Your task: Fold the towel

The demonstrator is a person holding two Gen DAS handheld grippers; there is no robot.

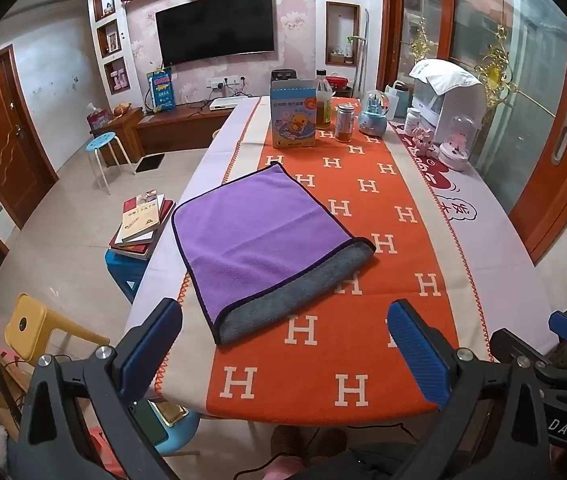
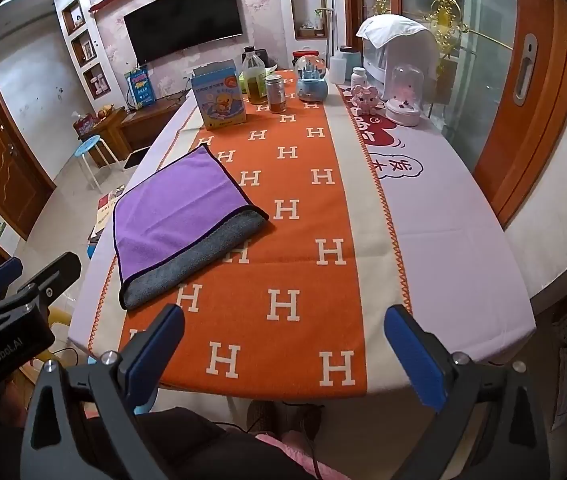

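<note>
The long counter (image 1: pixel 363 400) has an orange cloth. The towel (image 1: pixel 251 236) lies flat on its left side, already folded once. It looks soft and floppy, so I'd pinch a corner. My left tool (image 1: pixel 283 352) and right tool (image 2: pixel 283 356) are both wide apart, holding nothing.

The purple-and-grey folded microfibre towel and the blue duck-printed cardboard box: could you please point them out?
Purple-and-grey folded microfibre towel (image 1: pixel 259 232): left wrist view, middle of purple top layer.
Blue duck-printed cardboard box (image 2: pixel 221 98): right wrist view, front face.
</note>
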